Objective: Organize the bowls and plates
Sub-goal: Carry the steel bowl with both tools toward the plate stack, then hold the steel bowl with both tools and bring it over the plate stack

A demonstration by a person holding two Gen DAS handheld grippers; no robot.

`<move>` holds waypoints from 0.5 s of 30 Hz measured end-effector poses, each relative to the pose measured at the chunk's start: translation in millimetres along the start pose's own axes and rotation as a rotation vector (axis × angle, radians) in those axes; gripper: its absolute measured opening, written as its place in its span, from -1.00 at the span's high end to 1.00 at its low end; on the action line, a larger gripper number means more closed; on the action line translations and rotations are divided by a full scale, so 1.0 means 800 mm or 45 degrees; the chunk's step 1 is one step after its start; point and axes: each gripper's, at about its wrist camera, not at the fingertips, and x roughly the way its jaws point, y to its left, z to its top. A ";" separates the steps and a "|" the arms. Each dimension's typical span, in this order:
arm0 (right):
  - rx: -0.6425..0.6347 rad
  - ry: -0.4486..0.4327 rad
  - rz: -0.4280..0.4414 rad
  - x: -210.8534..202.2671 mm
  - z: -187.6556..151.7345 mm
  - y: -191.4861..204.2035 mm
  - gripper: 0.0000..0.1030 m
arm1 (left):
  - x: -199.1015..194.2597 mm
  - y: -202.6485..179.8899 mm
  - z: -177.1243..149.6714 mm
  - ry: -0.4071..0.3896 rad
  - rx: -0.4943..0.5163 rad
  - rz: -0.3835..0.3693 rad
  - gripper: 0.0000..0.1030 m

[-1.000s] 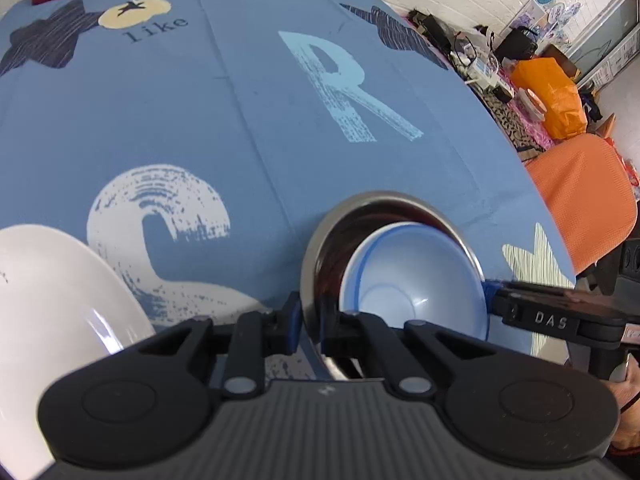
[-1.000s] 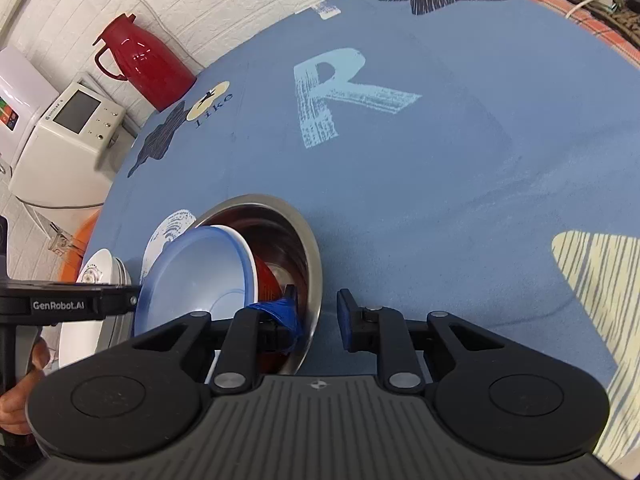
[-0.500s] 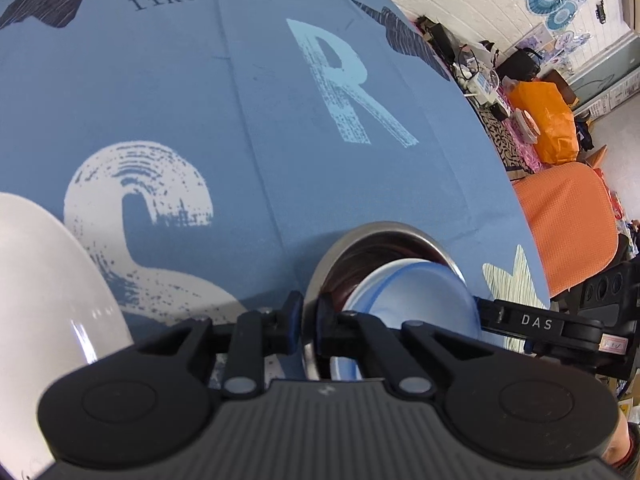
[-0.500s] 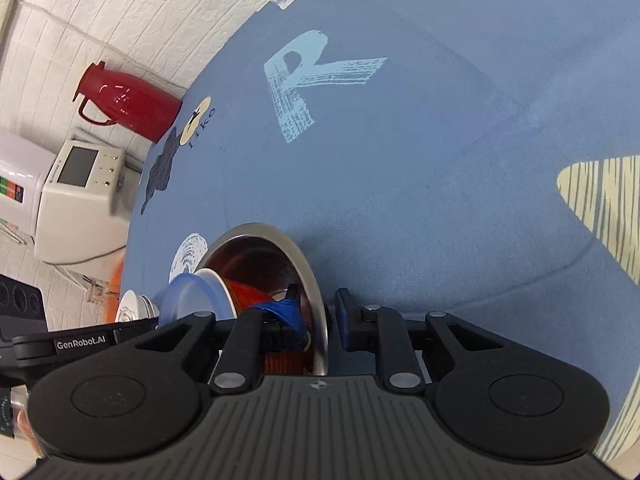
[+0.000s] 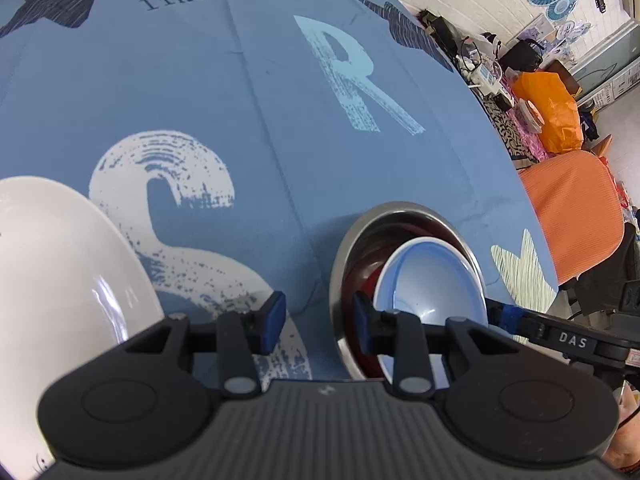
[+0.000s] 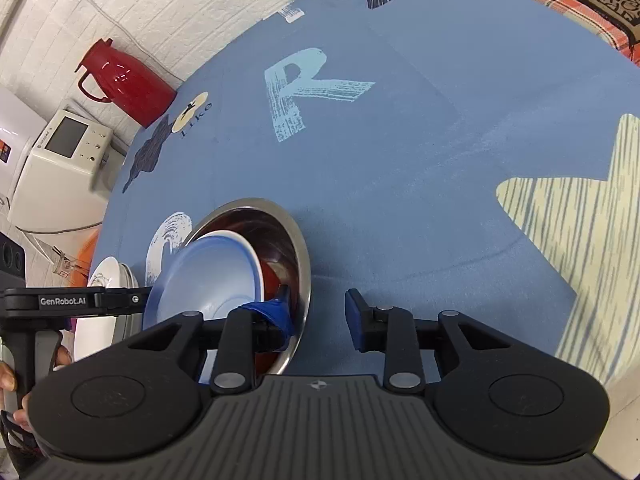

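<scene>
The bowls are nested: blue bowl (image 5: 434,280) inside steel bowl (image 5: 340,280). White plates (image 5: 60,272) wait at nine o'clock. Left gripper (image 5: 316,320) and right gripper (image 6: 320,312) are both released, straddling the steel rim.

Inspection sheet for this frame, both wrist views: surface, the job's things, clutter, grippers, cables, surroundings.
Surface: blue printed tablecloth covers the table.
Job's things: steel bowl holds a red bowl and a tilted blue bowl; white plate beside it, on a stack in the right wrist view.
Clutter: red thermos at the table's far edge.
Grippers: left gripper open, straddling the steel bowl's rim; right gripper open, straddling the opposite rim.
Cables: wires on the side table.
Surroundings: white appliance, orange chair, white brick wall.
</scene>
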 end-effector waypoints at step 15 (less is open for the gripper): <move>0.015 -0.099 -0.070 0.011 -0.009 0.012 0.67 | 0.004 -0.020 -0.022 -0.081 0.039 0.080 0.85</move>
